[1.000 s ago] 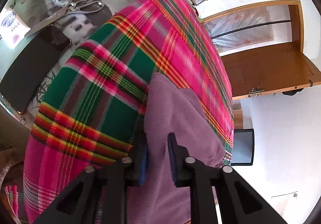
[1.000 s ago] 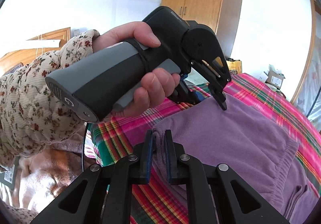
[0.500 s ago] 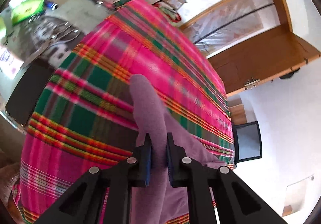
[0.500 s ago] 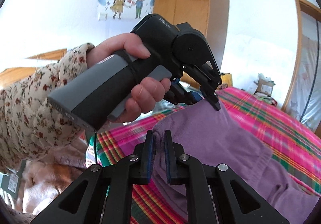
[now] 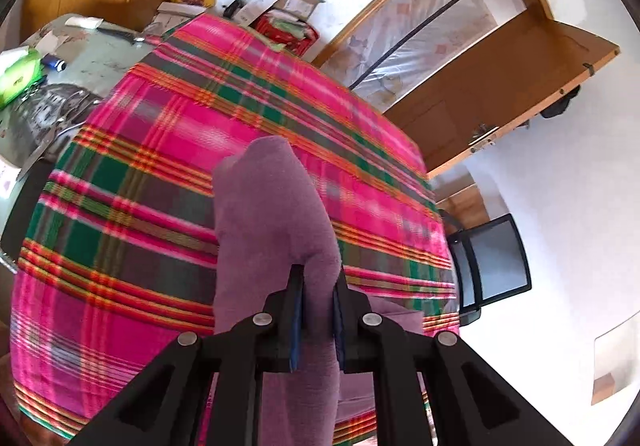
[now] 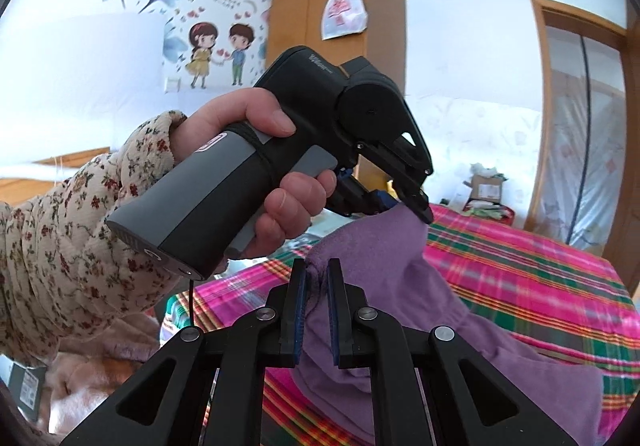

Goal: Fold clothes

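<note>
A purple fleece garment (image 5: pixel 276 214) hangs lifted above the pink, green and orange plaid cloth (image 5: pixel 140 182) that covers the bed. My left gripper (image 5: pixel 317 278) is shut on one edge of it, and the fabric rises in a hump past the fingers. My right gripper (image 6: pixel 317 274) is shut on another edge of the purple garment (image 6: pixel 384 258), whose lower part trails down onto the plaid cloth (image 6: pixel 520 266). In the right wrist view the left gripper (image 6: pixel 412 202) shows held in a hand with a floral sleeve (image 6: pixel 68 230), pinching the garment's top corner.
A cluttered table (image 5: pixel 100 54) with scissors, a green packet and a dark phone stands left of the bed. Boxes (image 5: pixel 280 6) are piled behind it. A wooden door (image 5: pixel 500 86), a wardrobe (image 6: pixel 336 26) and a dark chair (image 5: pixel 492 262) surround the bed.
Both grippers have risen, lifting the purple garment off the plaid cloth. The left gripper closed on the fabric after the first frame. More of the room shows in both views.
</note>
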`<state>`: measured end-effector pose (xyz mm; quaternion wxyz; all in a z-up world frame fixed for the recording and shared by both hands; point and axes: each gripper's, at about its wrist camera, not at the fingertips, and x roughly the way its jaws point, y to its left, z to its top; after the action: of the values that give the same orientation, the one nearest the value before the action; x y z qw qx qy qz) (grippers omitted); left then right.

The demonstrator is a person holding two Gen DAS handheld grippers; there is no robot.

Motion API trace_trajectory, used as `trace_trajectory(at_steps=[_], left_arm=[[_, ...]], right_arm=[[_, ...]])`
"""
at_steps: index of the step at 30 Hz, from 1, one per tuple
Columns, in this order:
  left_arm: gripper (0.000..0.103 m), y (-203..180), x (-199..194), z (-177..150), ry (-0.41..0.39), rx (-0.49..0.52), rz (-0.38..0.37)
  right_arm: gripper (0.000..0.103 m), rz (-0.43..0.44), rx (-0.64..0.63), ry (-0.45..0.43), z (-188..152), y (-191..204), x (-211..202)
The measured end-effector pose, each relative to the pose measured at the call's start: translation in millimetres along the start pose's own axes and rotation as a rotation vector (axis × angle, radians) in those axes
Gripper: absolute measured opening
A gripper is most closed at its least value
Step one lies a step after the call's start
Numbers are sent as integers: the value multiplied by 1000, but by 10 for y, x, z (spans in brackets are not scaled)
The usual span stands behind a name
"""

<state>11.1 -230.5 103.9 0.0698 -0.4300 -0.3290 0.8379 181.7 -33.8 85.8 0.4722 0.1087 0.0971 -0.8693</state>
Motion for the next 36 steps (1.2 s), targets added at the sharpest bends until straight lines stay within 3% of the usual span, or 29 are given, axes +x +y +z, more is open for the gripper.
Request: trace_trajectory(at_steps=[18, 36], left_arm=[[13, -984, 523, -237, 64, 118, 9], [13, -1629, 1240, -450, 181, 188, 30]], right_arm=[[10, -82, 168, -70, -257, -747, -775], [10, -173, 317, -79, -648, -1402, -1284]])
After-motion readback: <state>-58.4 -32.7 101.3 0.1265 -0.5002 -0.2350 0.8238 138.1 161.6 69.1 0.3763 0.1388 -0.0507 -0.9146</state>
